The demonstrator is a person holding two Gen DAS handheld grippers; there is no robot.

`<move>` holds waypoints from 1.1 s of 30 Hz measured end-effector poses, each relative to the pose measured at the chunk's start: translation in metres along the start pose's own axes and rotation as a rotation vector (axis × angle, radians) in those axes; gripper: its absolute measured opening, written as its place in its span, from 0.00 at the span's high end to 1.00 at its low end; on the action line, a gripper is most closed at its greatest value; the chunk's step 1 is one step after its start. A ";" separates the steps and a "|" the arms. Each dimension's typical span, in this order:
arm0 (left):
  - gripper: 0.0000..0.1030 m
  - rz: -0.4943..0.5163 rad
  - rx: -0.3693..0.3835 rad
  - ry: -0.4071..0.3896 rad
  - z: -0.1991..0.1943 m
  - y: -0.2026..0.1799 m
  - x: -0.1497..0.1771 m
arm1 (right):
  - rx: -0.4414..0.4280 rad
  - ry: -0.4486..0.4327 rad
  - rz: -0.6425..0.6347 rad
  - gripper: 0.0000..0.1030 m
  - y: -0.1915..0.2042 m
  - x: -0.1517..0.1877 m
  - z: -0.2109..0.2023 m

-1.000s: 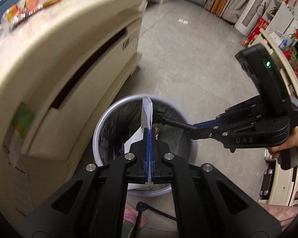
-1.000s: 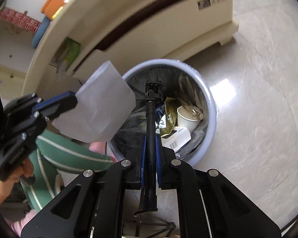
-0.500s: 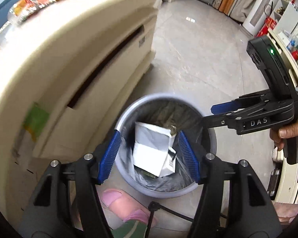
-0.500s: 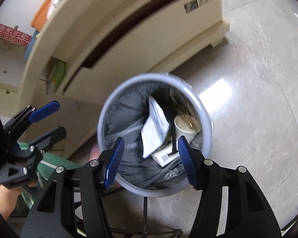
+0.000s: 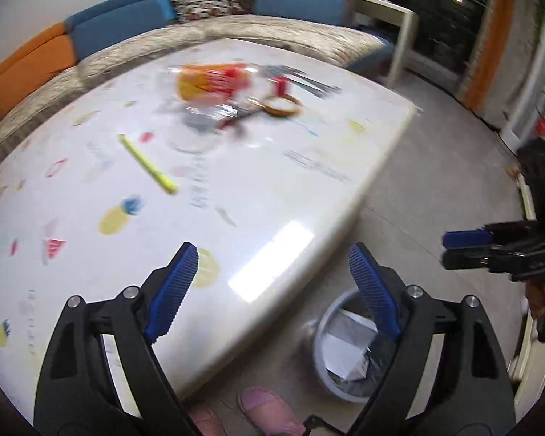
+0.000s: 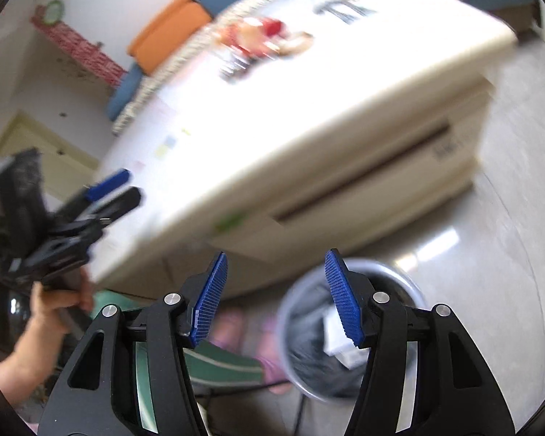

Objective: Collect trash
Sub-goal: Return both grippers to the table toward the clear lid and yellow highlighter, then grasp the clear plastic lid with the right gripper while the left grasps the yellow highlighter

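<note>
Round grey bin (image 5: 321,359) holds white paper (image 5: 339,350); ribbed blue pads (image 5: 172,287).

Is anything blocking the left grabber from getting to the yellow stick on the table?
Nothing visible does. The left gripper is open and empty above the near edge of the table, and only bare printed tabletop lies between it and the yellow stick. The blurry pile of wrappers sits farther back.

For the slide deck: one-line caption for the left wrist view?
Open left gripper above the table, white paper in the trash bin below.
</note>
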State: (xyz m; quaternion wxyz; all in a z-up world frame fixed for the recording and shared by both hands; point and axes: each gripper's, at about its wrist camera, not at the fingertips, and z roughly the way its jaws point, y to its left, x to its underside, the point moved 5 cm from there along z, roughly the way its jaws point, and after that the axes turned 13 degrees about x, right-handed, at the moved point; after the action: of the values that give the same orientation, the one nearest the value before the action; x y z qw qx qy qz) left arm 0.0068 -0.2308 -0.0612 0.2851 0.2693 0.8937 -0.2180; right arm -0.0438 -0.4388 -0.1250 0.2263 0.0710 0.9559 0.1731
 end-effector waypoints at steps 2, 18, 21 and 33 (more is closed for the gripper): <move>0.17 -0.056 -0.038 -0.023 -0.004 0.022 -0.010 | -0.045 -0.010 -0.012 0.44 0.019 -0.023 0.002; 0.12 -0.401 -0.159 -0.004 0.041 0.148 -0.054 | -0.170 0.052 0.083 0.46 0.101 -0.166 0.079; 0.12 -0.376 -0.196 0.015 0.057 0.156 -0.063 | -0.194 0.058 0.169 0.46 0.092 -0.182 0.098; 0.32 -0.302 -0.245 0.090 0.092 0.159 -0.072 | -0.159 0.095 0.155 0.52 0.095 -0.219 0.145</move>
State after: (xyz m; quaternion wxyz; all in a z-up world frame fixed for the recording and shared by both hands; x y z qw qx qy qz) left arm 0.1888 -0.1858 -0.1225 0.2397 0.1047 0.9556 -0.1356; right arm 0.2225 -0.3544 -0.1224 0.1714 0.1182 0.9406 0.2683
